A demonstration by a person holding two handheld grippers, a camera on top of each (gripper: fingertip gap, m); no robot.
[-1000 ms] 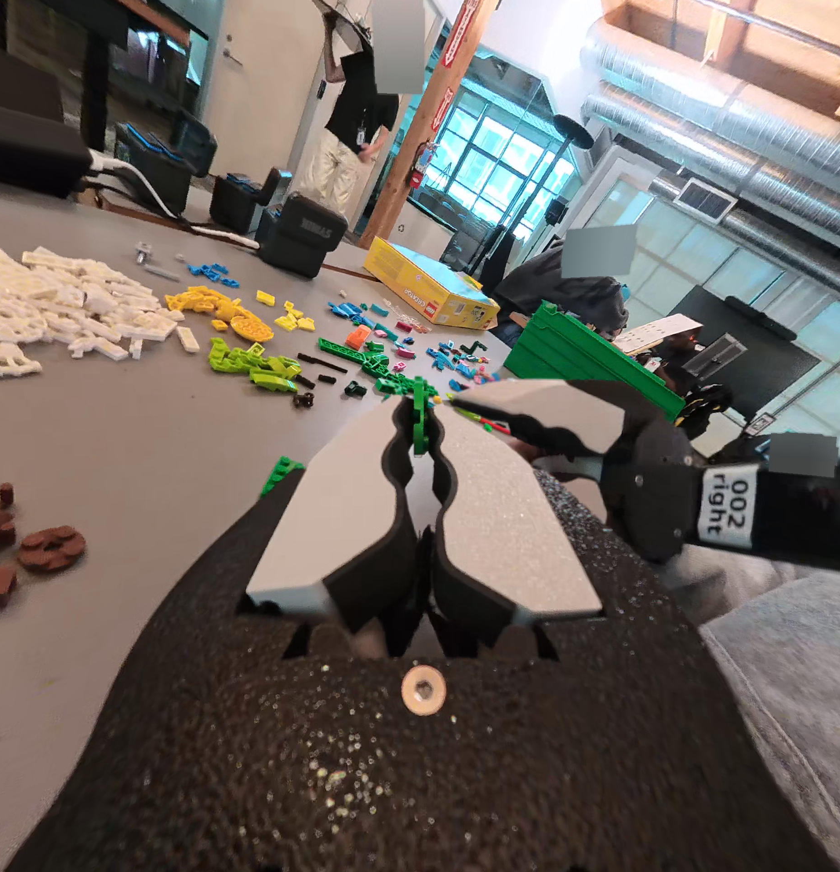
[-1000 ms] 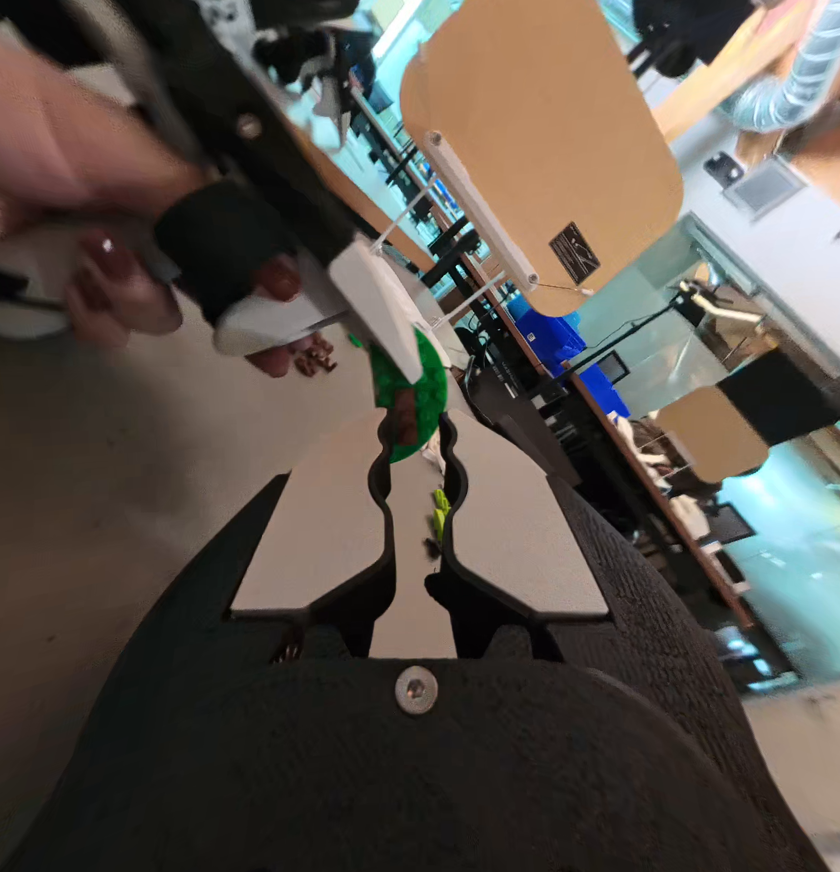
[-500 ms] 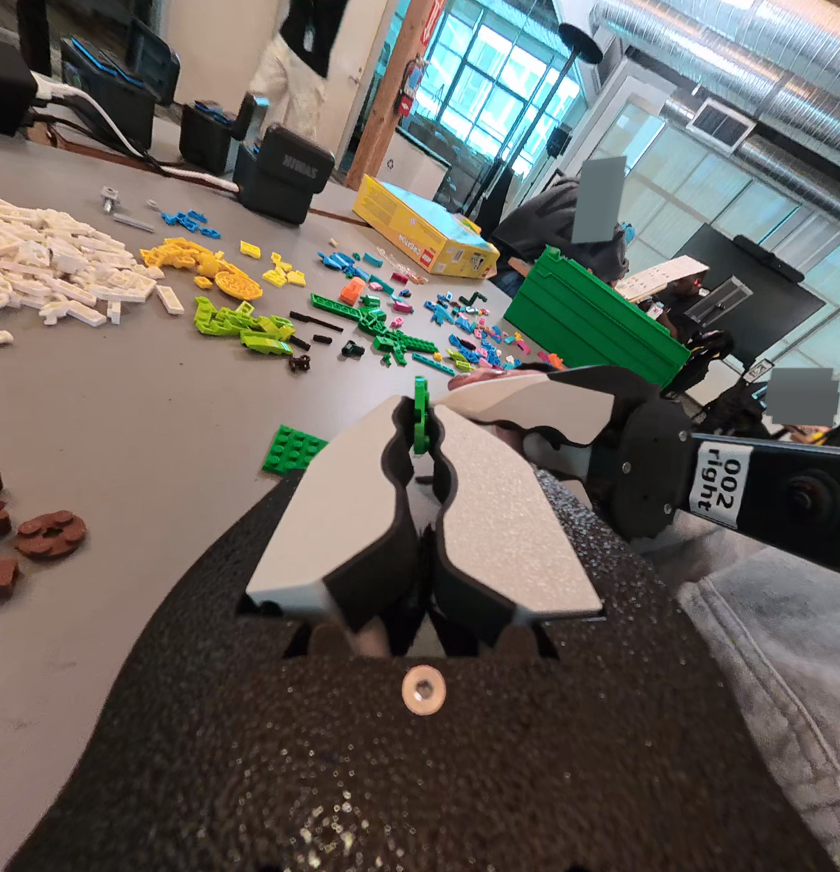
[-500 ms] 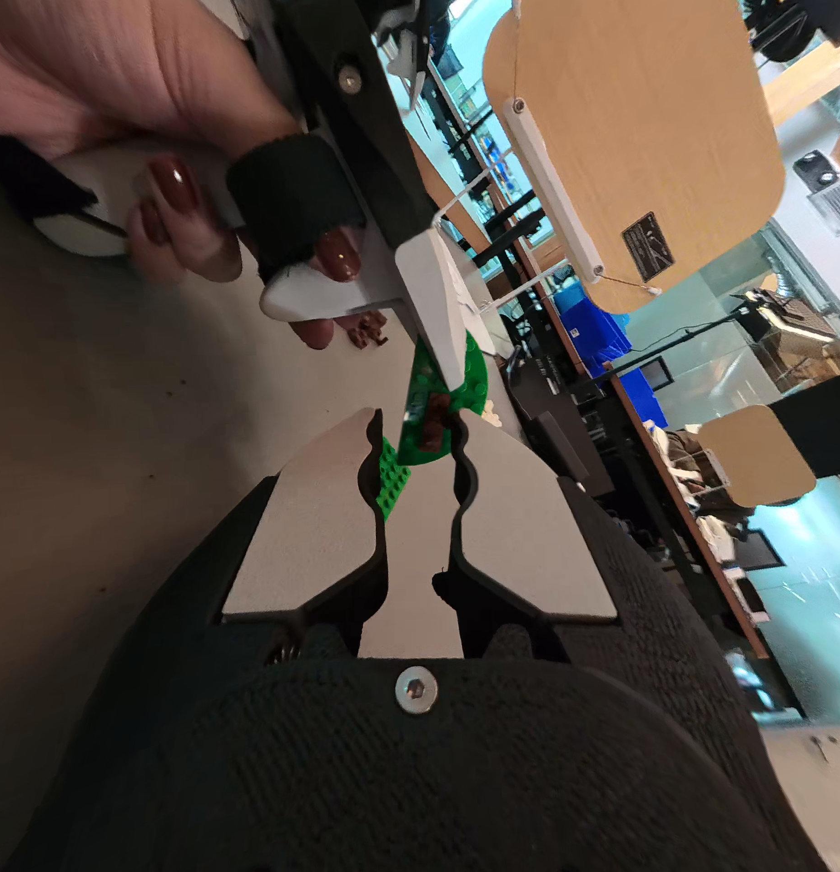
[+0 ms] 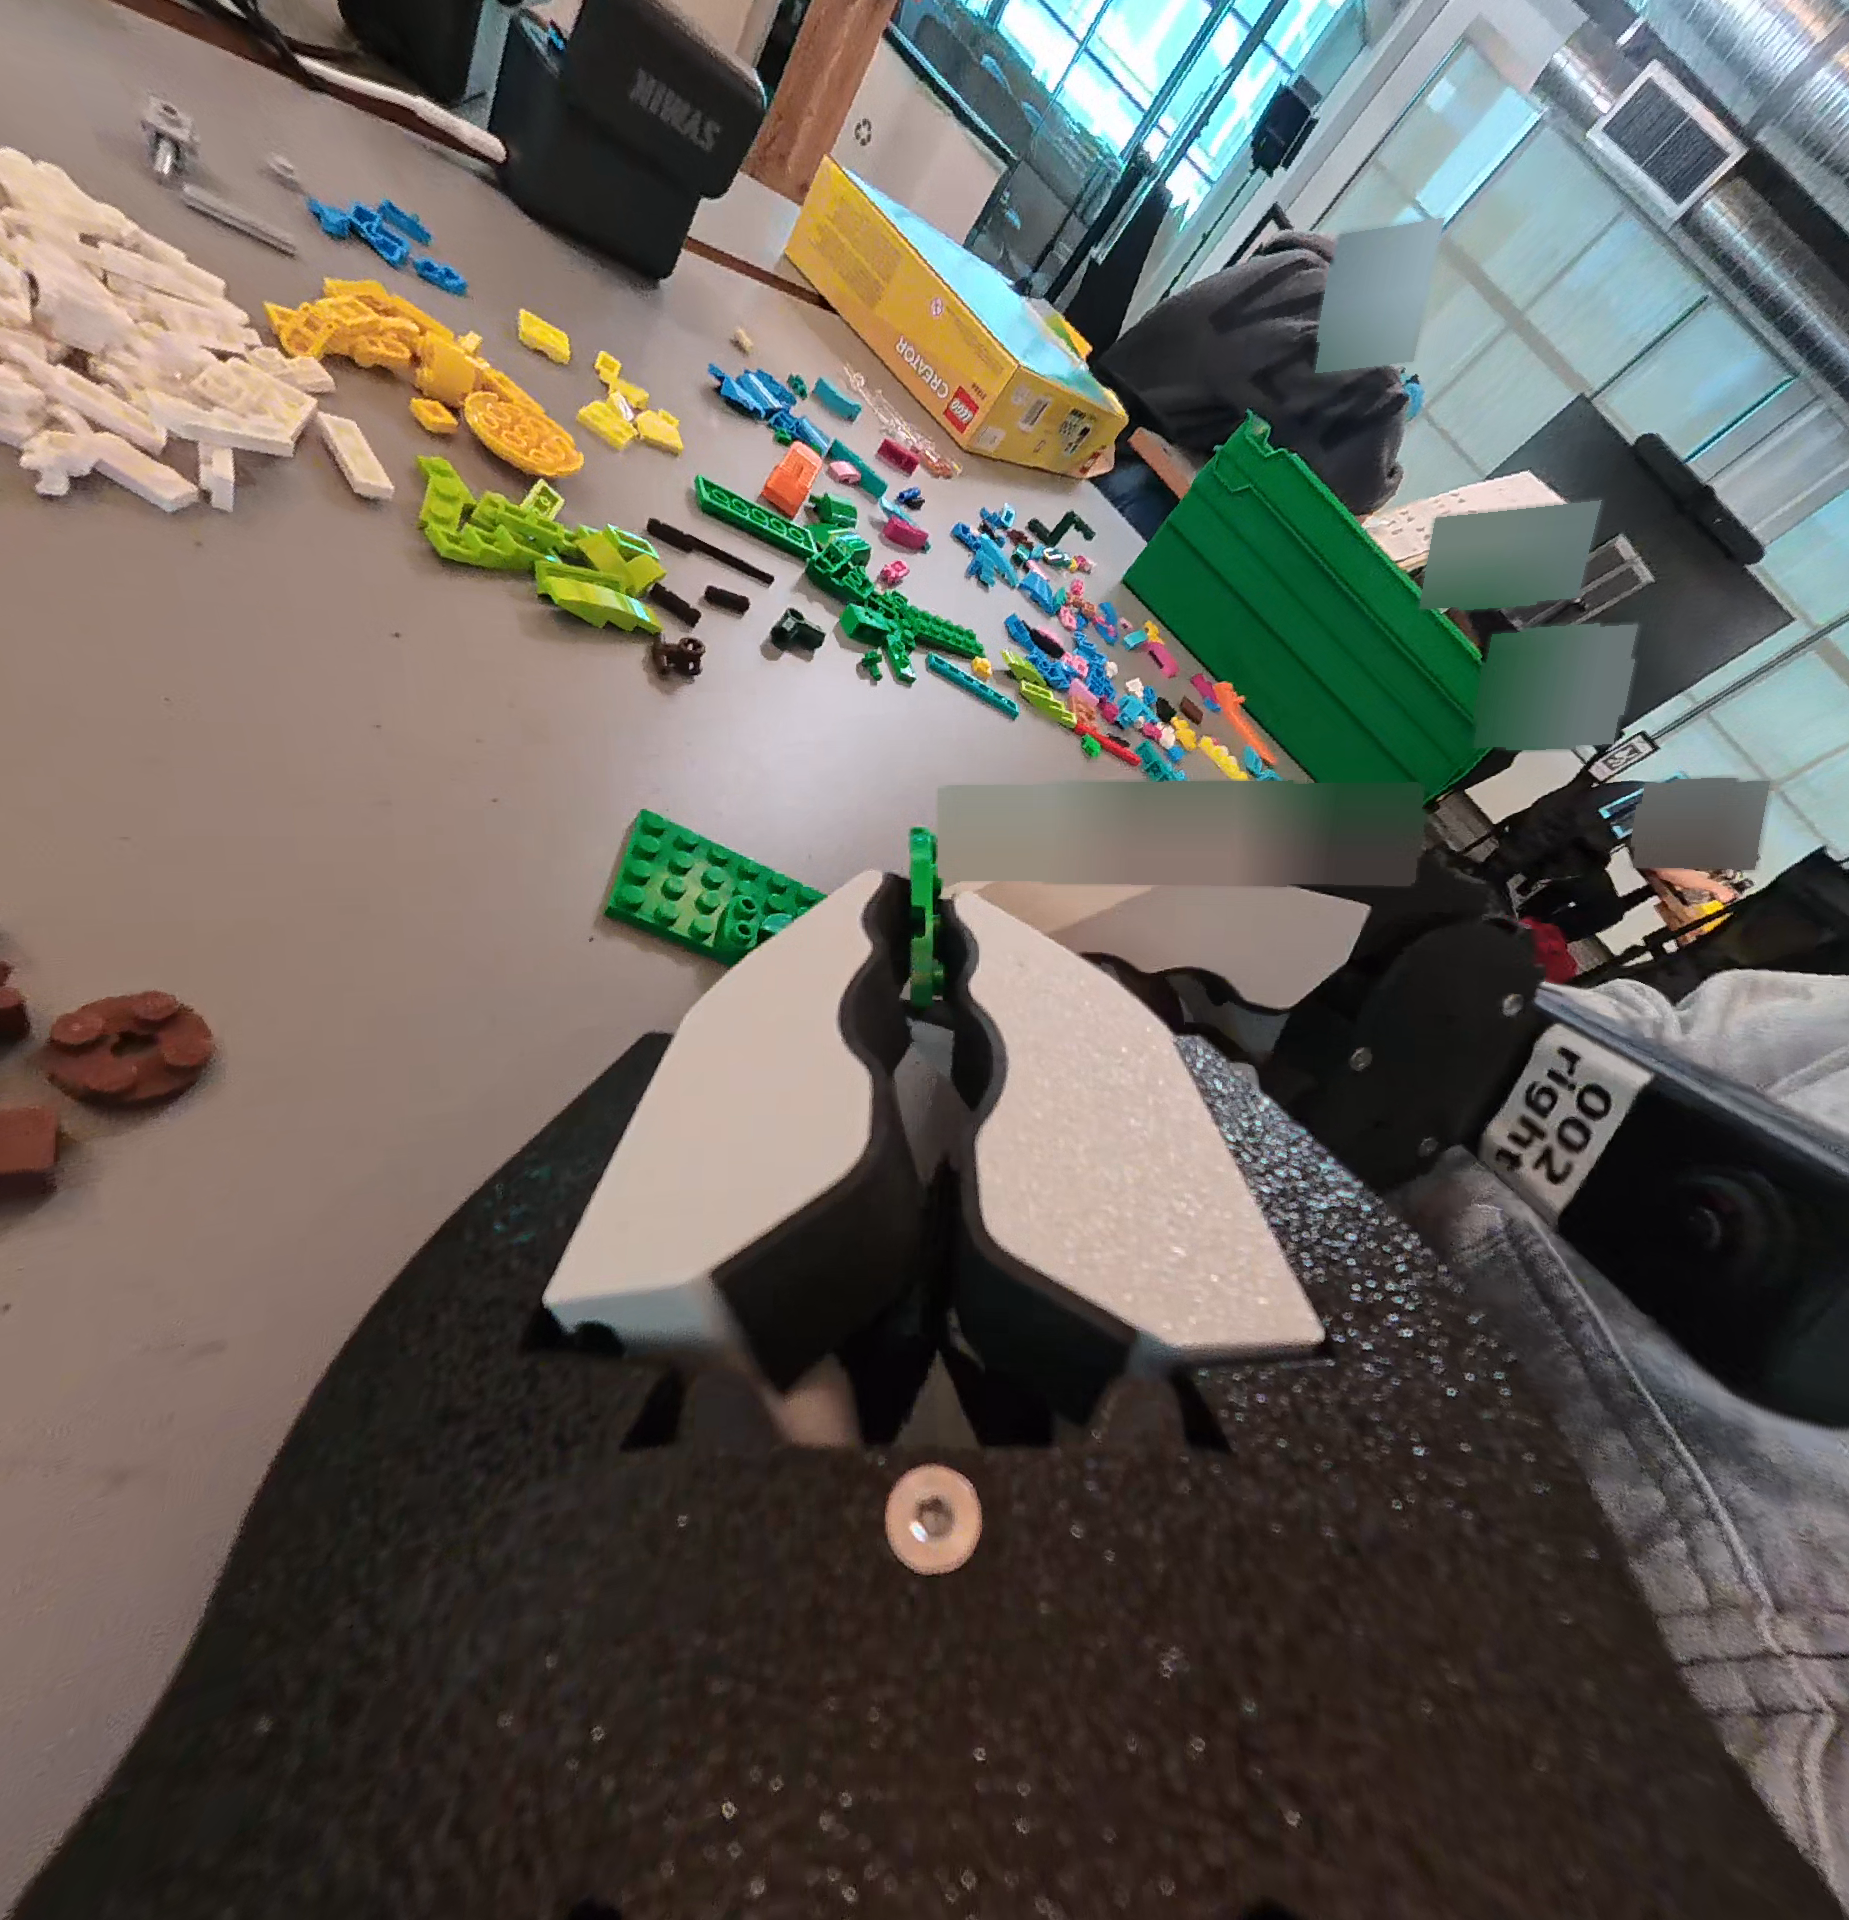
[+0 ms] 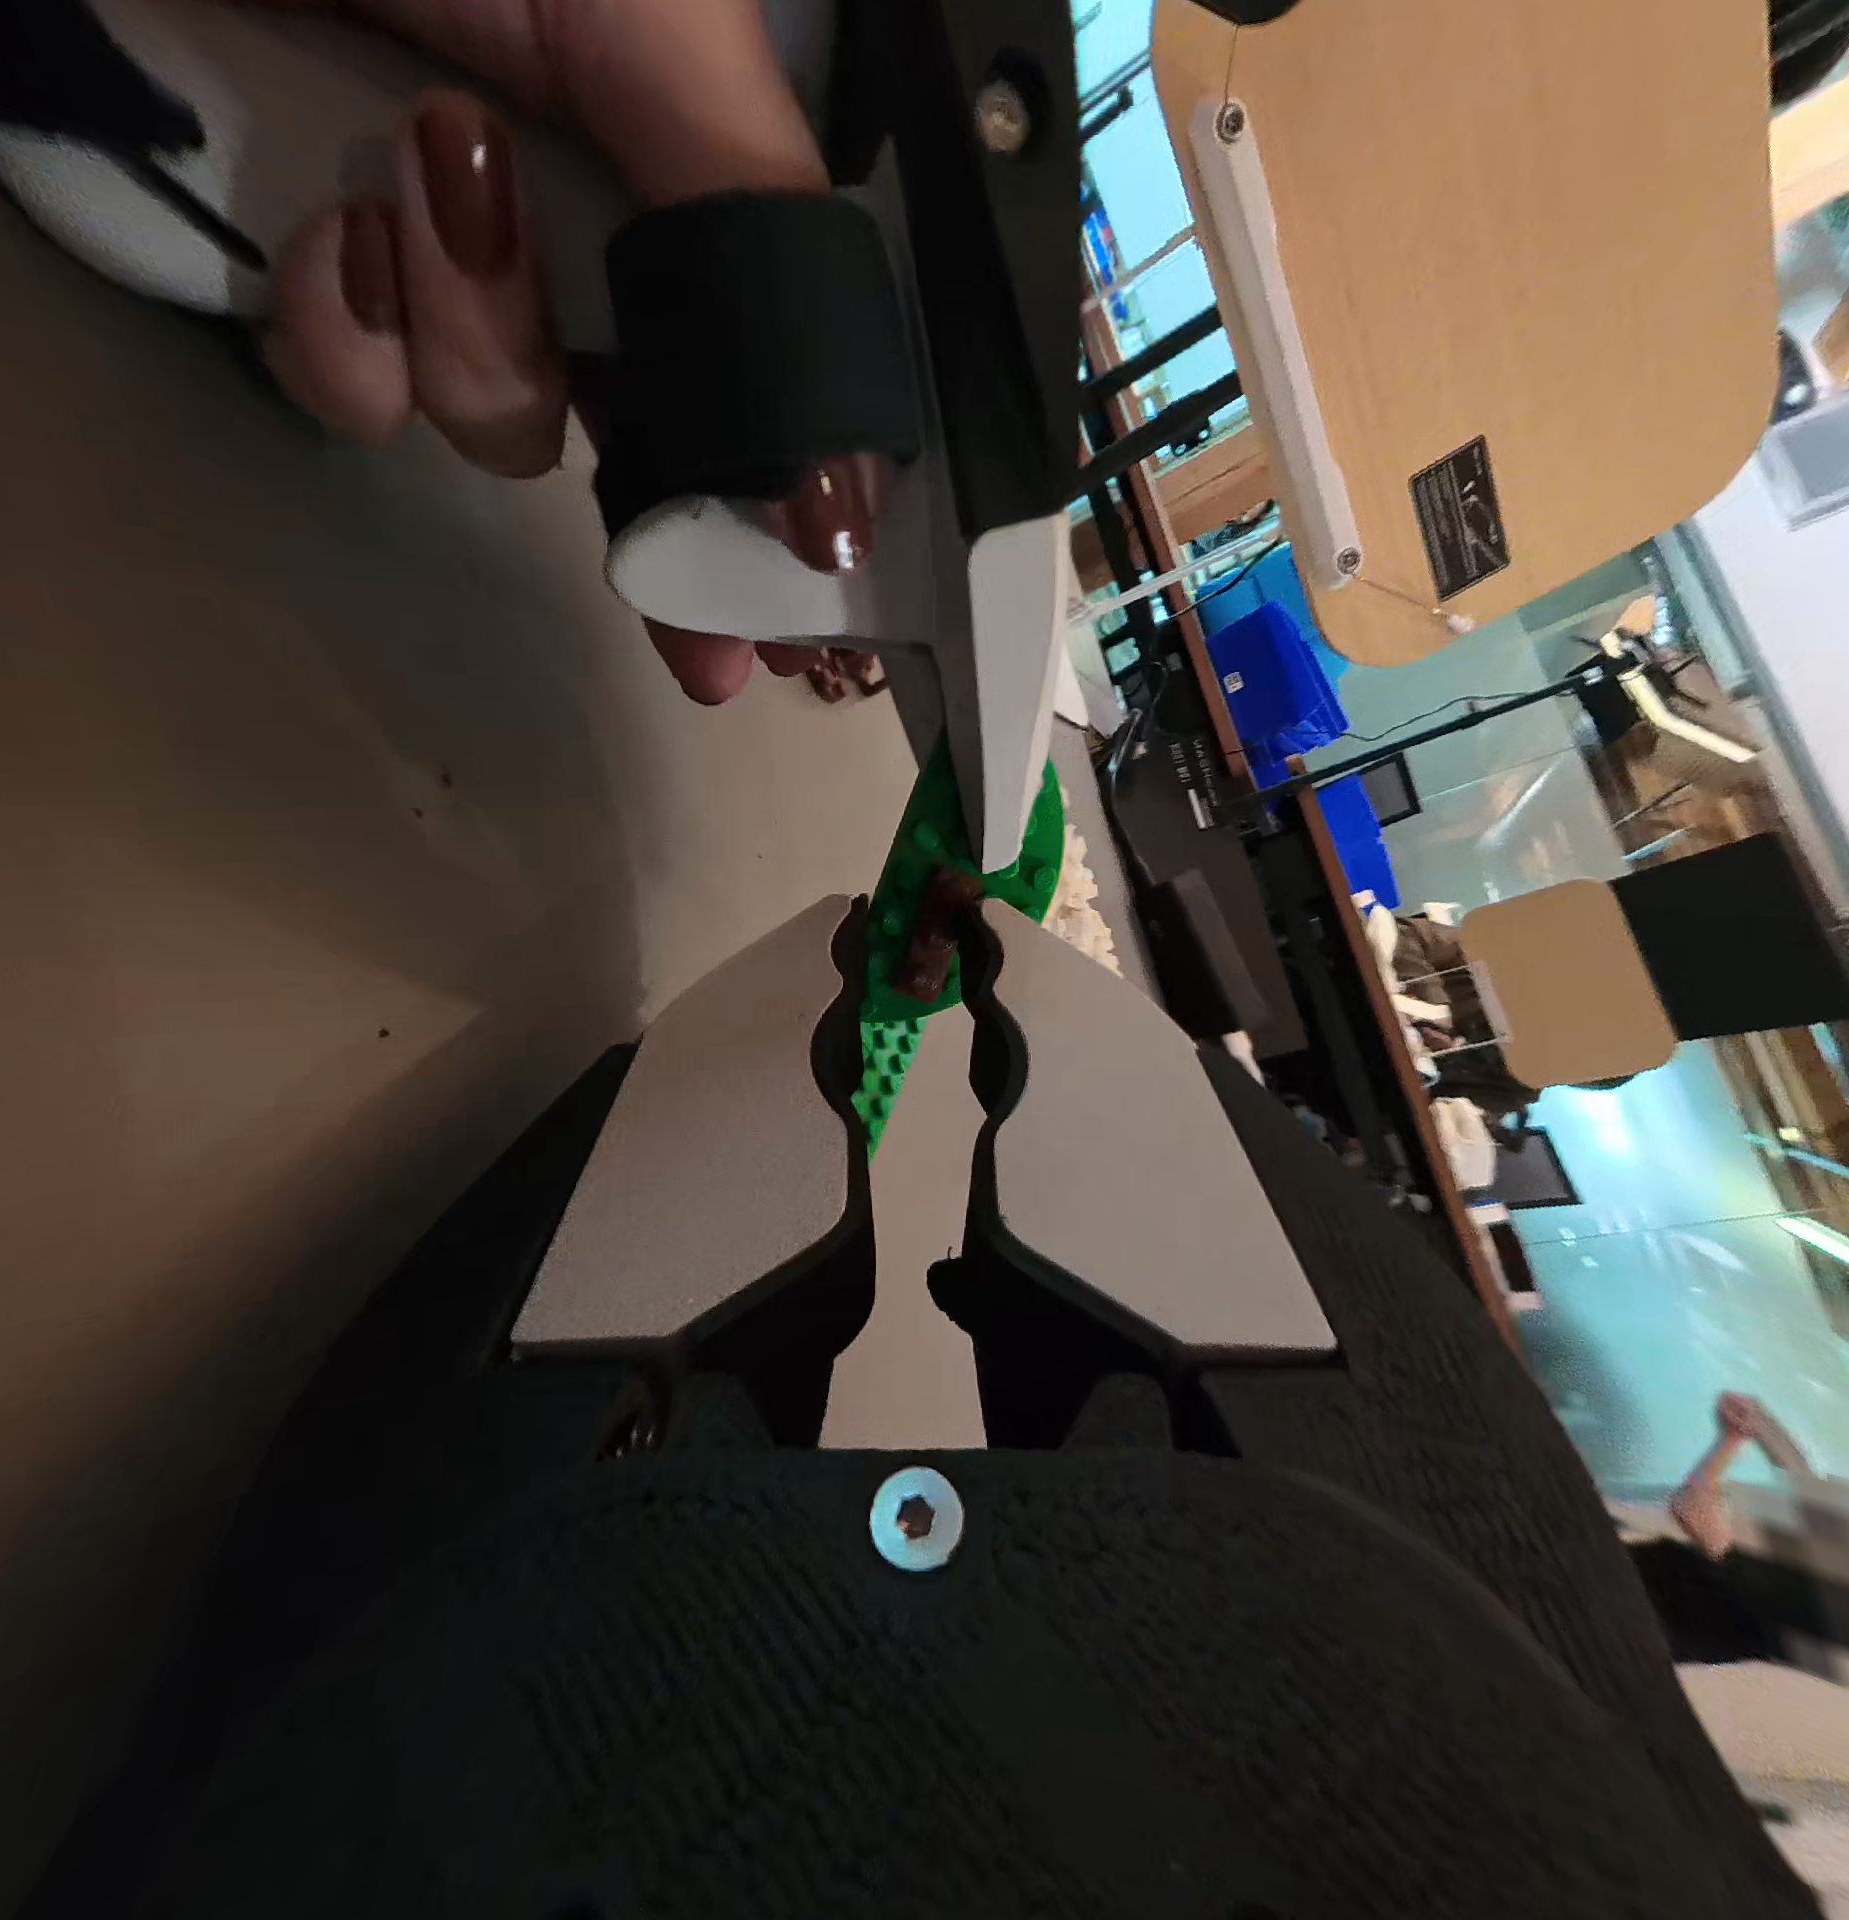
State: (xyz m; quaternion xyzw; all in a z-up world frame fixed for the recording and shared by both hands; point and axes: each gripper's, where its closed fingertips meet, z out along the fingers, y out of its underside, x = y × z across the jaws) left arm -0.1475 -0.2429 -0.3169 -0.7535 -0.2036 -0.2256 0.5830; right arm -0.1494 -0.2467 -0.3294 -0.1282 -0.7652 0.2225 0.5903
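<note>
Your left hand-held gripper (image 5: 922, 935) is clamped on the edge of a green round plate (image 5: 922, 914), seen edge-on in the left wrist view, so its face is hidden there; the right wrist view shows the studded face (image 6: 1039, 842) with a small brown brick (image 6: 932, 935) sitting on it. Your right hand-held gripper (image 6: 915, 940) brackets that brown brick and the plate behind it with its jaws narrowly apart; whether the pads actually press cannot be made out, since the left pad is masked by the plate's rim. In the left wrist view a blurred patch covers the right gripper's tips at 2 o'clock of the plate. A green rectangular plate (image 5: 696, 883) lies on the table (image 5: 328, 779) at 9 o'clock of the held plate, partly cut off by your left finger. Brown pieces (image 5: 130, 1039) at 9 o'clock run off the frame edge. Compared with half a second ago, the right jaws stand closer together around the brick, and the left grip is unchanged.
</note>
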